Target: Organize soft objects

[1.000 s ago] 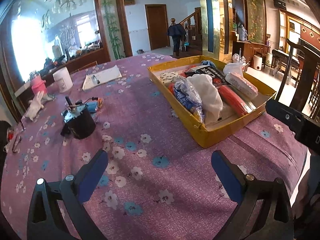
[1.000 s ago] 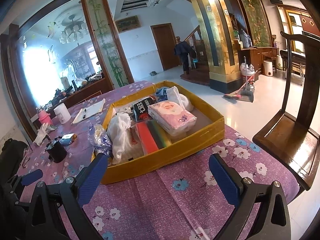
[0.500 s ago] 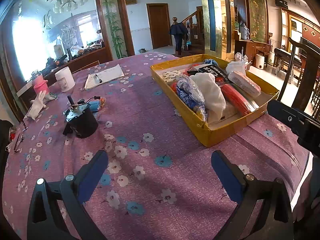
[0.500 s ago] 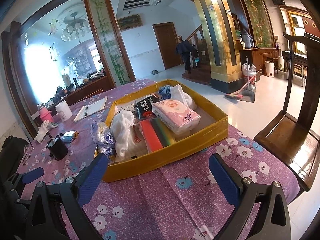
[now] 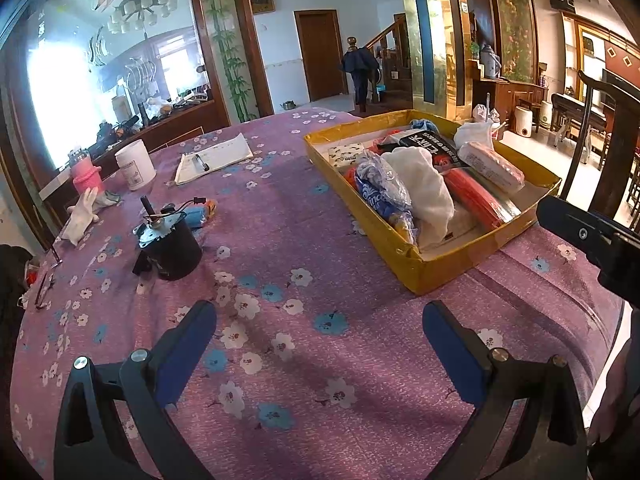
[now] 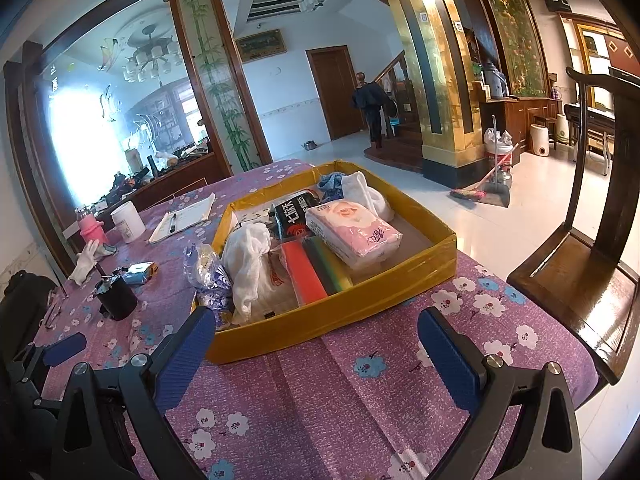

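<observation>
A shallow yellow box point(image 6: 344, 312) point(image 5: 424, 268) sits on the purple flowered tablecloth point(image 5: 288, 224). It holds a white cloth point(image 6: 248, 256) point(image 5: 424, 184), a crinkly blue-and-white bag point(image 6: 208, 276) point(image 5: 380, 184), a pink tissue pack point(image 6: 352, 228) point(image 5: 492, 166), a red roll point(image 6: 306, 276) and a black packet point(image 6: 294, 214). My left gripper point(image 5: 320, 336) hovers open over bare cloth, left of the box. In front of the box's near wall my right gripper point(image 6: 316, 340) is open and holds nothing.
A black motor point(image 5: 170, 242) with wires, a small blue packet point(image 5: 200, 212), a white glove point(image 5: 82, 216), a pink bottle point(image 5: 84, 168), a white cup point(image 5: 135, 164) and a notepad with pen point(image 5: 212, 158) lie left. A dark wooden chair point(image 6: 588, 264) stands right. A person point(image 6: 370, 108) is far off.
Both grippers have drifted slightly back and up from the table; the box looks a little farther away. Both stay open. Nothing on the table has moved.
</observation>
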`<state>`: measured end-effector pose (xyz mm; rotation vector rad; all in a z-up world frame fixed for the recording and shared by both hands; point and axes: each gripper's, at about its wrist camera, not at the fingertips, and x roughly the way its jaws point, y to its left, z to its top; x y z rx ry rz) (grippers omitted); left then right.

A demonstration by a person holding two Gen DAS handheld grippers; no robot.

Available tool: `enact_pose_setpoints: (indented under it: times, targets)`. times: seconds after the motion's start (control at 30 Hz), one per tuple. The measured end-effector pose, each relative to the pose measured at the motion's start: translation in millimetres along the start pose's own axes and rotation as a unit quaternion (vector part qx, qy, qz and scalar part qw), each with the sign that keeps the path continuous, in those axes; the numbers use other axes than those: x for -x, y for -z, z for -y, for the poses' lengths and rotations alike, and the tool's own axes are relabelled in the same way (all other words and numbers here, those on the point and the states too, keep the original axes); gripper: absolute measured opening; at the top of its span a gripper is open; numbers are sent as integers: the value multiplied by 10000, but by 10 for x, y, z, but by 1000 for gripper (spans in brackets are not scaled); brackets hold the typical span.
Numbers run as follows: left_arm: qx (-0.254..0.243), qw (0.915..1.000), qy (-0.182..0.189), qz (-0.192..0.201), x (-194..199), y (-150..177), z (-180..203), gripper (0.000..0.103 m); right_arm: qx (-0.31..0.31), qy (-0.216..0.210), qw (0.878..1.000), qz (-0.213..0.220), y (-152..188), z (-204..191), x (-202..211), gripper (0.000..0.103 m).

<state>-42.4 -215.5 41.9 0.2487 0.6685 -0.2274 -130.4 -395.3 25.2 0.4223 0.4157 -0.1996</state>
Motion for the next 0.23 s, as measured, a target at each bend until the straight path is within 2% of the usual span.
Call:
enact_pose_setpoints:
  times: [0.17, 0.23]
  targets:
    - [-7, 9992, -346, 196, 73, 10, -28, 103, 0, -6, 10000, 24, -4, -6, 6, 102]
    - [-26, 9994, -295, 160, 64, 9, -28, 103, 22, 8, 10000, 32, -13, -26, 12, 102]
